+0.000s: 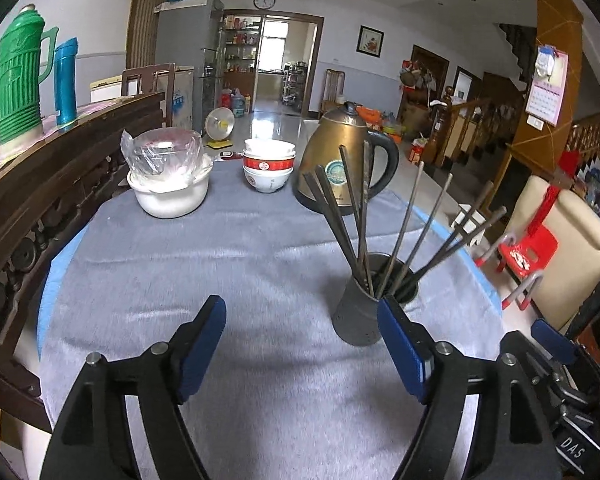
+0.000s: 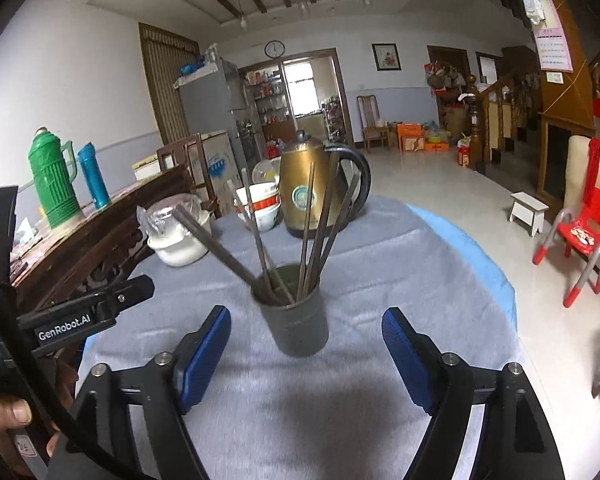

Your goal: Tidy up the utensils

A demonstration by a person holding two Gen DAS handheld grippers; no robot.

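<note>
Cloth [image 1: 228, 264], grey and laid over a blue cover, spreads across the round table, its left edge running close along a dark carved sideboard [image 1: 60, 184] at nine o'clock, where a green flask [image 1: 18, 76] and a blue bottle [image 1: 66, 80] stand. At eleven o'clock on the cloth sits a white pot [image 1: 168, 196] topped with a plastic-wrapped bowl, then a stack of bowls [image 1: 269, 168] at twelve, and a brass kettle [image 1: 340, 160] at one o'clock. The left gripper [image 1: 302, 344] hangs over the near part of the cloth with its jaws spread wide and nothing between them; the broad bare patch of cloth ahead of it is open. Just off its right finger, at two o'clock, stands the dark cup [image 1: 360, 312] with the chopsticks [image 1: 404, 232] fanned out of it, upright and leaning toward every side. In the right wrist view the right gripper [image 2: 306, 352] also stands wide open and empty, the cup [image 2: 296, 324] straight ahead at twelve o'clock, near the fingertips but not touched. The table's right edge curves away at three o'clock, with bare floor, a white stool [image 2: 528, 212] and a red chair [image 2: 584, 232] beyond.
</note>
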